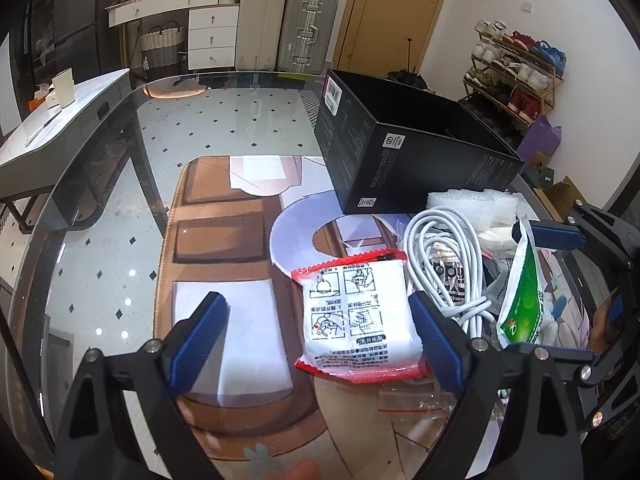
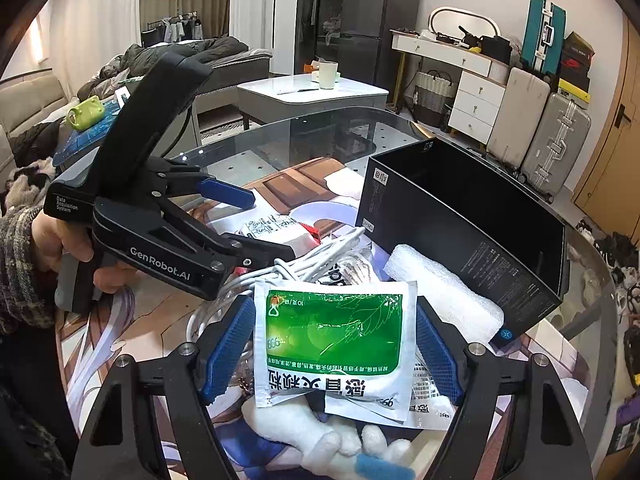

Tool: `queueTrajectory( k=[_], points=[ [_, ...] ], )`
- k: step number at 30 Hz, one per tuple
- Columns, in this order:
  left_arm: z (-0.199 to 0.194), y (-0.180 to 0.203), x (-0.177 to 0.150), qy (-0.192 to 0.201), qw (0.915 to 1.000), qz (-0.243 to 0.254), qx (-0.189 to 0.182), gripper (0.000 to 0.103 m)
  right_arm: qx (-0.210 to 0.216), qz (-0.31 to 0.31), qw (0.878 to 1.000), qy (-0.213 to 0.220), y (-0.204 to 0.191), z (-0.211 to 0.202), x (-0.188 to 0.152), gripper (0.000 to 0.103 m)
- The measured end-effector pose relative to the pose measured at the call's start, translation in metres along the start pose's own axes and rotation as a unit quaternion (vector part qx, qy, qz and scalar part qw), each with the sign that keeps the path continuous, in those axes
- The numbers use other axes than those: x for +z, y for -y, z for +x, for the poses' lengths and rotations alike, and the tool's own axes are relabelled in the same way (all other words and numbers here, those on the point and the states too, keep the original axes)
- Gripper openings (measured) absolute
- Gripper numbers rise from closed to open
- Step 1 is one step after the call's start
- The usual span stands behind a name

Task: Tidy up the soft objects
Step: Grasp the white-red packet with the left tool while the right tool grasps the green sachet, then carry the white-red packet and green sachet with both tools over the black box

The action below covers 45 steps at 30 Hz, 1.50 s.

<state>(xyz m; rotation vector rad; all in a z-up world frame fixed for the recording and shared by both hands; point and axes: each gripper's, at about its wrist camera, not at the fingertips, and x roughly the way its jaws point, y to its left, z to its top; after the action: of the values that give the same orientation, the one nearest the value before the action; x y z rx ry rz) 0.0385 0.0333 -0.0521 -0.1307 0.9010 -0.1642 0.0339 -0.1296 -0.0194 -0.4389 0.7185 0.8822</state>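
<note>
Right wrist view shows our right gripper (image 2: 336,344) with its jaws set against the two side edges of the green sachet (image 2: 332,340); the sachet hangs upright between them, so we judge it clamped, though pad contact is hard to confirm. Its long axis runs across the jaws, print upside down to this camera. Ahead and to the right, the black box (image 2: 472,216) stands open-topped on the glass table (image 2: 280,132), near its far right edge. That is the relation we think matters: the box mouth lies forward and right of the held sachet, with the foam roll (image 2: 440,288) and the white cable (image 2: 320,256) between.

Our left gripper (image 1: 316,320) hovers with jaws wide apart, holding nothing. The red-edged packet (image 1: 360,316) lies flat on the table between them, nearer the right finger, its long axis pointing roughly along the fingers. A plush toy (image 2: 320,440) lies under the right gripper.

We judge the right hand nearer the box, so its sachet likely goes in first.
</note>
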Motion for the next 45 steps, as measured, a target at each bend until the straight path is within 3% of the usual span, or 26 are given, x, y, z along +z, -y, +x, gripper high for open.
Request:
queueTrajectory(
  k=[9,11,12,23,25,27,30,45],
  points=[
    [-0.001,0.000,0.000,0.000,1.0000,0.007,0.000,0.081,0.003,0.007,1.000,-0.001,-0.001,-0.001,-0.002,0.072],
    [-0.001,-0.001,0.000,0.000,1.0000,0.007,0.005,0.076,-0.002,0.009,1.000,-0.005,0.000,0.001,-0.003,0.062],
    [-0.001,0.001,0.000,0.000,1.0000,0.007,0.005,0.075,-0.003,0.010,1.000,-0.012,0.000,0.004,-0.003,0.062],
    [0.000,0.000,0.000,0.000,1.0000,0.006,0.004,0.075,-0.006,0.011,1.000,-0.020,-0.002,0.009,-0.005,0.054],
    [-0.001,0.001,0.000,0.001,0.9999,0.005,0.012,0.070,-0.006,0.012,1.000,-0.021,-0.002,0.011,-0.005,0.053],
    [-0.001,0.000,0.000,0.003,0.9998,0.003,0.017,0.057,-0.006,0.013,1.000,-0.024,-0.002,0.012,-0.005,0.051],
    [-0.002,-0.002,0.001,0.005,0.9998,0.001,0.021,0.047,-0.004,0.014,1.000,-0.024,-0.002,0.012,-0.005,0.049],
    [-0.009,0.002,-0.001,0.012,0.9995,0.016,0.023,0.042,-0.002,0.034,0.999,-0.017,0.004,0.007,-0.007,0.043]
  ],
)
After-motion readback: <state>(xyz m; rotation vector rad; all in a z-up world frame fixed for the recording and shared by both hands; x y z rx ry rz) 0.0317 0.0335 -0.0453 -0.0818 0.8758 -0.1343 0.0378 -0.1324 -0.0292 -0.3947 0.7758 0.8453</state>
